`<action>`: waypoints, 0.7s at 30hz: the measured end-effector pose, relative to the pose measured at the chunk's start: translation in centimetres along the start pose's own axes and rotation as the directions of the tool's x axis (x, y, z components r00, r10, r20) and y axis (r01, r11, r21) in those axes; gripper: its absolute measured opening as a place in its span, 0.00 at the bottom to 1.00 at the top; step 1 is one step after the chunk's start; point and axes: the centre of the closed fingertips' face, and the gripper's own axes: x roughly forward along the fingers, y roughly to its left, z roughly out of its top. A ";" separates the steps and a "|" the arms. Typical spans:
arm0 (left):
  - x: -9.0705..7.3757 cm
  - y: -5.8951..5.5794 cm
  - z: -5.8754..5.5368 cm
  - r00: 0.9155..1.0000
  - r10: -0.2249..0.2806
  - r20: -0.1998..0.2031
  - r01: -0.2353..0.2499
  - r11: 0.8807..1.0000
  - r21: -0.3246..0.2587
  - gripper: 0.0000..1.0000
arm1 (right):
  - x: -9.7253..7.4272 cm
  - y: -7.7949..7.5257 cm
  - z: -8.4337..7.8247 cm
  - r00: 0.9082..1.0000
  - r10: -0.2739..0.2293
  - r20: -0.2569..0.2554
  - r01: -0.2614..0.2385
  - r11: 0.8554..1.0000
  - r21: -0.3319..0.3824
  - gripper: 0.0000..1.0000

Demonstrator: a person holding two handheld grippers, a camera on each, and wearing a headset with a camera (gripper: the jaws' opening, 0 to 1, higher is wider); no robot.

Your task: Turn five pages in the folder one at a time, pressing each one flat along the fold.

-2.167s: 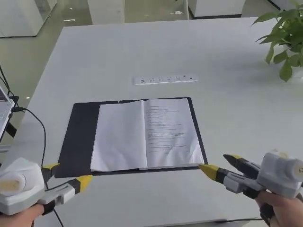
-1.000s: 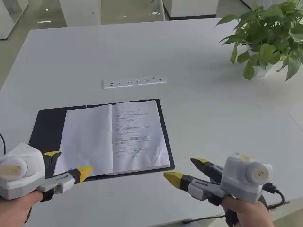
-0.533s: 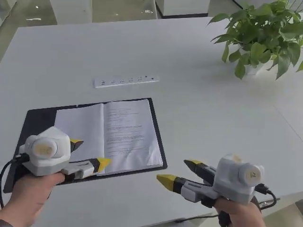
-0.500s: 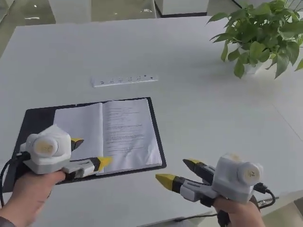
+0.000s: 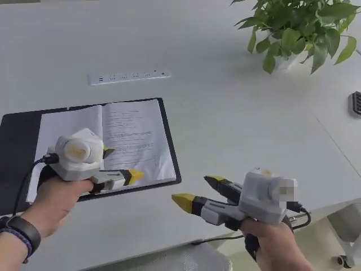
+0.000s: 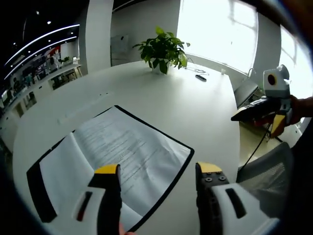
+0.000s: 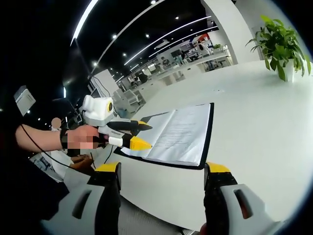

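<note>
Approach stage, apparently: the open black folder with white printed pages (image 5: 16, 148) lies flat on the white surface (image 5: 237, 107), the left tongs (image 5: 121, 164) hover spread and empty over its right-hand page (image 5: 134, 131), and the right tongs (image 5: 196, 191) are spread beside it, so the next move should pinch a single sheet's corner.

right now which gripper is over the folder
The left gripper: its jaws hang over the printed page of the folder, while the right gripper sits beside it, over bare table.
</note>
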 end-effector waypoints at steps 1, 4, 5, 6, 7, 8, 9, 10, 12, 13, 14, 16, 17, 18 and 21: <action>0.4 -0.1 0.0 1.000 -0.004 -0.003 0.004 1.000 0.001 0.61 | 0.0 -0.1 -0.1 1.000 -0.001 -0.001 0.001 1.000 0.001 0.68; 1.5 -0.2 -0.1 1.000 -0.001 -0.017 0.001 1.000 0.013 0.59 | -0.1 -0.2 -0.2 1.000 -0.006 -0.005 0.006 1.000 0.008 0.68; 1.8 -0.2 0.0 1.000 0.001 -0.020 0.000 1.000 0.017 0.59 | -0.1 -0.2 -0.3 1.000 -0.007 -0.006 0.007 1.000 0.008 0.68; 2.2 -0.4 0.1 1.000 -0.007 -0.020 0.008 1.000 0.011 0.59 | -0.2 -0.3 -0.3 1.000 -0.007 -0.006 0.007 1.000 0.010 0.68; 2.7 -0.5 0.2 1.000 -0.016 -0.021 0.016 1.000 0.005 0.60 | -0.2 -0.4 -0.3 1.000 -0.007 -0.005 0.007 1.000 0.014 0.68; 3.0 -0.6 0.2 1.000 -0.018 -0.024 0.018 1.000 0.006 0.59 | -0.2 -0.4 -0.3 1.000 -0.008 -0.005 0.008 1.000 0.016 0.68; 3.4 -0.6 0.2 0.999 -0.019 -0.027 0.019 1.000 0.008 0.59 | -0.2 -0.5 -0.3 1.000 -0.009 -0.007 0.009 1.000 0.018 0.67; 3.7 -0.6 0.2 0.999 -0.018 -0.027 0.018 1.000 0.008 0.59 | -0.2 -0.6 -0.4 1.000 -0.009 -0.009 0.009 1.000 0.020 0.67; 4.3 -0.4 0.3 1.000 -0.015 -0.024 0.015 1.000 -0.005 0.58 | -0.2 -0.8 -0.5 1.000 -0.010 -0.013 0.011 1.000 0.026 0.67; 4.6 -0.4 0.3 1.000 -0.015 -0.024 0.015 1.000 -0.014 0.58 | -0.3 -0.9 -0.5 1.000 -0.011 -0.013 0.011 0.999 0.030 0.67; 5.0 -0.3 0.3 1.000 -0.015 -0.022 0.015 1.000 -0.025 0.58 | -0.3 -1.1 -0.5 1.000 -0.013 -0.013 0.014 0.999 0.037 0.67; 5.6 -0.3 0.3 1.000 -0.015 -0.022 0.014 0.999 -0.031 0.58 | -0.4 -1.3 -0.5 1.000 -0.016 -0.010 0.016 0.999 0.050 0.67; 5.8 -0.3 0.2 1.000 -0.015 -0.022 0.014 0.999 -0.032 0.57 | -0.4 -1.4 -0.5 1.000 -0.018 -0.007 0.018 0.998 0.054 0.67; 6.3 -0.3 0.1 1.000 -0.017 -0.024 0.016 0.999 -0.037 0.57 | -0.4 -1.4 -0.5 1.000 -0.019 -0.007 0.020 0.998 0.057 0.67; 7.5 -0.2 -0.4 0.999 -0.014 -0.039 0.012 0.999 -0.044 0.57 | -0.3 -1.5 -0.7 1.000 -0.021 -0.016 0.022 0.998 0.061 0.67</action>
